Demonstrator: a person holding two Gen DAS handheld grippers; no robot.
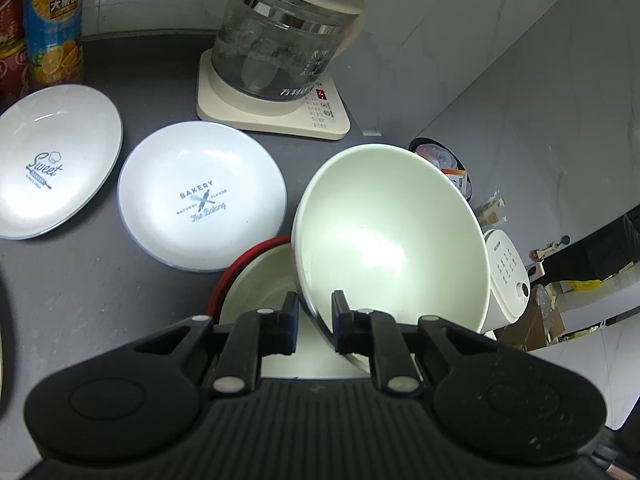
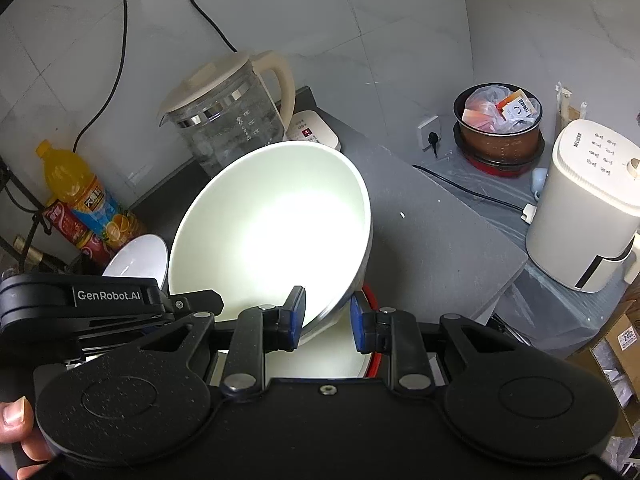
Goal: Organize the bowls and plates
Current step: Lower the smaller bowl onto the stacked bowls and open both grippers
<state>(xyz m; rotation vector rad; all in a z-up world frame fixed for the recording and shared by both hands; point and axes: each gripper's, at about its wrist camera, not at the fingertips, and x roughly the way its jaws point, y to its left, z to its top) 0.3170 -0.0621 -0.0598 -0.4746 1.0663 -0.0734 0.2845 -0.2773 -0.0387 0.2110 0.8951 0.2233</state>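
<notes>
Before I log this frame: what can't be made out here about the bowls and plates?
- Red-rimmed bowl: mostly hidden under the tilted white bowl and the left gripper in both views.
- White bowl's outside and base: turned away in both views.
- Third dish: cut off at the left wrist view's left edge.
- Plates: barely visible in the right wrist view.

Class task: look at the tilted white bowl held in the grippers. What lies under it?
Under the tilted bowl sits a red-rimmed bowl with a pale inside, on the grey counter. The tilted bowl and the left gripper cover most of it, so any contents cannot be seen.
</notes>
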